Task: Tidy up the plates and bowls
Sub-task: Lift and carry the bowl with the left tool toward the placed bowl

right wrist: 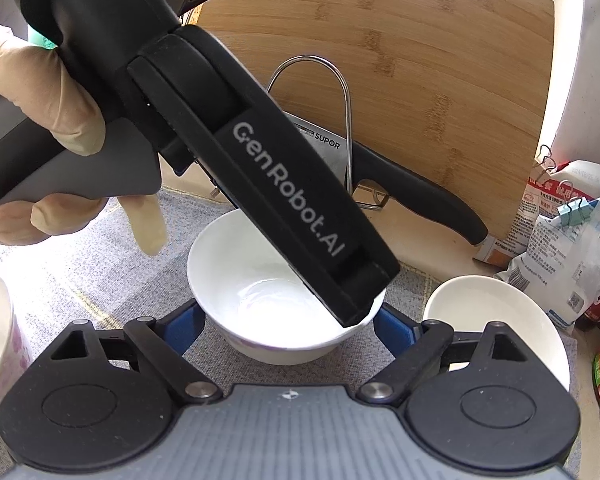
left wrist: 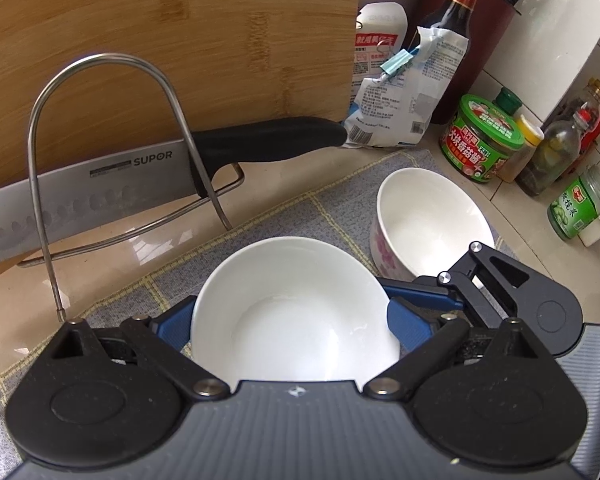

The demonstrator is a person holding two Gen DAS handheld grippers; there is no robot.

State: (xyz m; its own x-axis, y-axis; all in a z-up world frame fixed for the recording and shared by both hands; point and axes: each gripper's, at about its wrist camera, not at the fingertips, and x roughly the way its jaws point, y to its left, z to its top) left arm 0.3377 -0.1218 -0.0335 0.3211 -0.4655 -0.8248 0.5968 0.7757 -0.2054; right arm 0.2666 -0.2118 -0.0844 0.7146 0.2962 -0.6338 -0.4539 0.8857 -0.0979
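**Mia:** What is the left tool (left wrist: 292, 320) doing?

**Ben:** Its blue fingers (left wrist: 172, 328) are spread wide. One sits on each side of a plain white bowl (left wrist: 292, 300). They sit right by the bowl's sides, but I cannot tell if they squeeze it.

**Mia:** And the right tool (right wrist: 290, 320)?

**Ben:** It is spread wide too, around the same bowl. That bowl is between its fingers. I cannot tell if it is pinching either. A hand in a pale glove (right wrist: 40, 92) holds the left tool, which leans down over the bowl.

**Mia:** Where is the bowl?

**Ben:** It stands the right way up on a grey cloth with yellow lines (left wrist: 300, 216), on the shiny worktop (left wrist: 120, 248).

**Mia:** What else is close by?

**Ben:** A second bowl with pink flowers (left wrist: 432, 216) stands just beside it on the cloth. It is empty.

**Mia:** And farther back?

**Ben:** A big knife (left wrist: 100, 188) rests in a wire rack (left wrist: 36, 128). A wooden board (left wrist: 180, 20) leans behind it. Next to that are a bag with a blue clip (left wrist: 404, 92), a dark bottle (left wrist: 460, 4) and a jar with a green lid (left wrist: 482, 140).
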